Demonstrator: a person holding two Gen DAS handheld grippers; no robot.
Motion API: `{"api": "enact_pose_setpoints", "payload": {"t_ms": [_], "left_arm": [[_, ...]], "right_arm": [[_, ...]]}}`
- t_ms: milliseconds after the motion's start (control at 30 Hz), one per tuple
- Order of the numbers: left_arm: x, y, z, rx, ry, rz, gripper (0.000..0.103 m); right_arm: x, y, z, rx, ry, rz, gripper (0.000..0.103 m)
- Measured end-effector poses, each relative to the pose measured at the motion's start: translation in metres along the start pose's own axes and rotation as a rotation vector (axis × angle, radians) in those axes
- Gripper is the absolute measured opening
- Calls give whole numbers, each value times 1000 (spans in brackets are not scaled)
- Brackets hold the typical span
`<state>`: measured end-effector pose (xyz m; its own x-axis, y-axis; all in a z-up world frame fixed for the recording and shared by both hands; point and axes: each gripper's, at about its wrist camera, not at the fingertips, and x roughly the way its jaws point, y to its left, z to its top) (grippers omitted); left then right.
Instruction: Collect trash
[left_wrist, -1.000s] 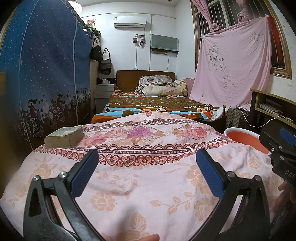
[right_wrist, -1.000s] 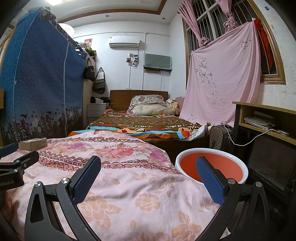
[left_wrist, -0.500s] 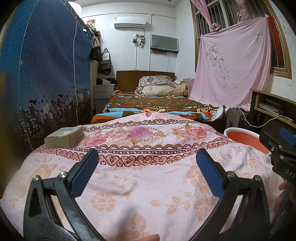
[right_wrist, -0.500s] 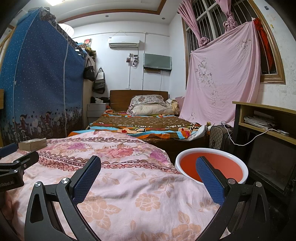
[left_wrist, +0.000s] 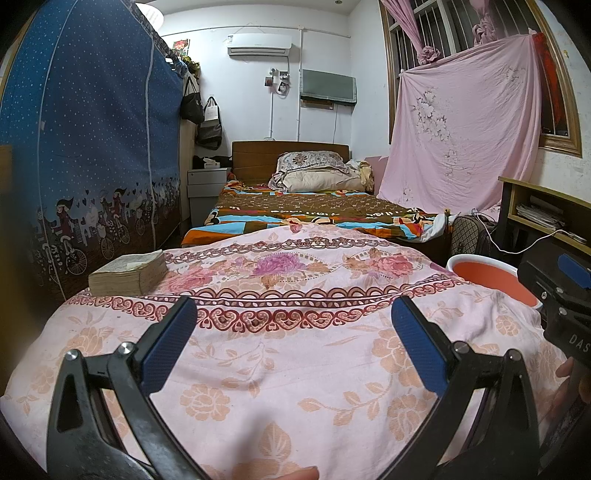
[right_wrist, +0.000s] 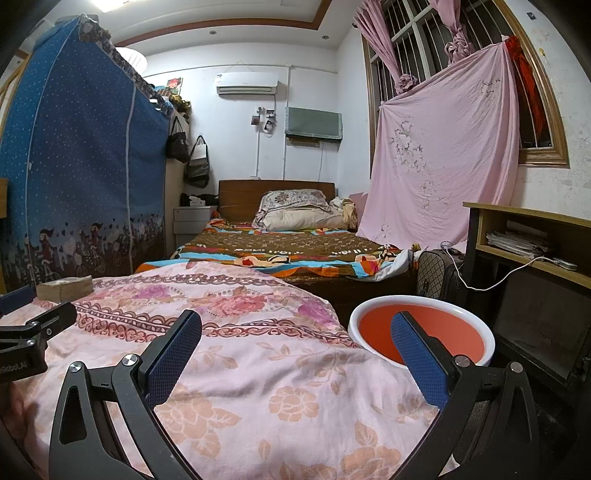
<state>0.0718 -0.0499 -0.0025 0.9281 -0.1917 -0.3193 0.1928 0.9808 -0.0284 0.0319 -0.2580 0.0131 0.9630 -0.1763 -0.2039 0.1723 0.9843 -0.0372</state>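
My left gripper is open and empty, held low over a table covered with a pink flowered cloth. My right gripper is open and empty over the same cloth, at its right side. A round basin with a white rim and orange inside stands low beside the table's right edge; it also shows in the left wrist view. A thick worn book lies at the cloth's far left; it also shows in the right wrist view. No loose trash shows on the cloth.
A bed with a patterned cover stands beyond the table. A blue fabric wardrobe lines the left side. A wooden desk with papers and a dark bag stand at the right. A pink sheet hangs over the window.
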Motion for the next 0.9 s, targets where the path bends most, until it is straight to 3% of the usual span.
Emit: {"api": "enact_pose_setpoints", "payload": {"t_ms": [900], "left_arm": [[-5, -7, 5, 47, -27, 16, 89]], "right_arm": [[0, 0, 0, -1, -1, 0, 103]]}}
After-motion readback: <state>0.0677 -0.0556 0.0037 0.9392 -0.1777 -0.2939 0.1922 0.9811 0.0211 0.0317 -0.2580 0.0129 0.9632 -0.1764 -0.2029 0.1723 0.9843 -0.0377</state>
